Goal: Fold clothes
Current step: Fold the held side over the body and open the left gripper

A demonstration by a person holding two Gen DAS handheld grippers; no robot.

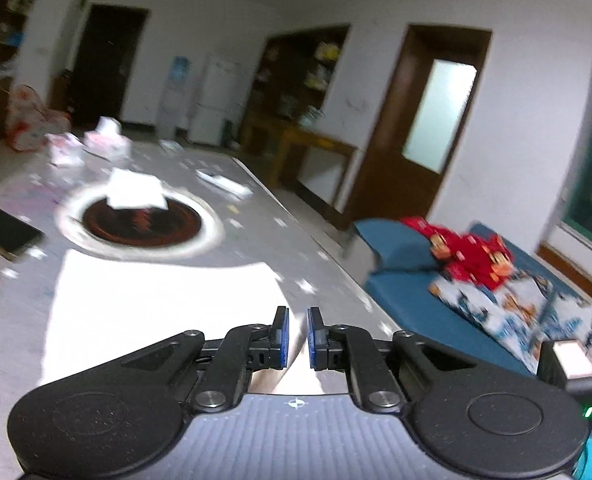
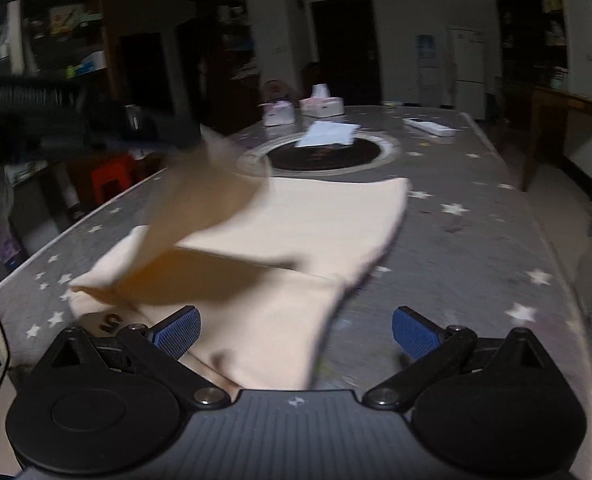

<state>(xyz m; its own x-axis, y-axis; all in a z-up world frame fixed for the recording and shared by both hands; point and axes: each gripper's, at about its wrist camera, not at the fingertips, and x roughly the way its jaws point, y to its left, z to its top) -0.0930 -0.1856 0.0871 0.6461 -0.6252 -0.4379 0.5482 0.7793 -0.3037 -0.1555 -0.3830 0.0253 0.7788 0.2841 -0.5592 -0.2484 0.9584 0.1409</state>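
A cream garment [image 2: 296,232] lies on the grey star-patterned table [image 2: 476,220]. In the right wrist view my left gripper [image 2: 176,136] is lifted at the left and holds a flap of the garment [image 2: 200,200] in the air above the rest. In the left wrist view my left gripper [image 1: 297,338] has its pads nearly together on the cream cloth [image 1: 292,376], with the garment [image 1: 136,300] spread below. My right gripper [image 2: 296,334] is open and empty, low over the near edge of the garment.
A dark round hotplate [image 2: 324,156] with a white paper [image 2: 328,134] sits mid-table. Tissue boxes [image 2: 322,106] stand at the far end. A black book [image 1: 6,234] lies at the left. A blue sofa [image 1: 476,320] with red clothes [image 1: 468,252] stands right of the table.
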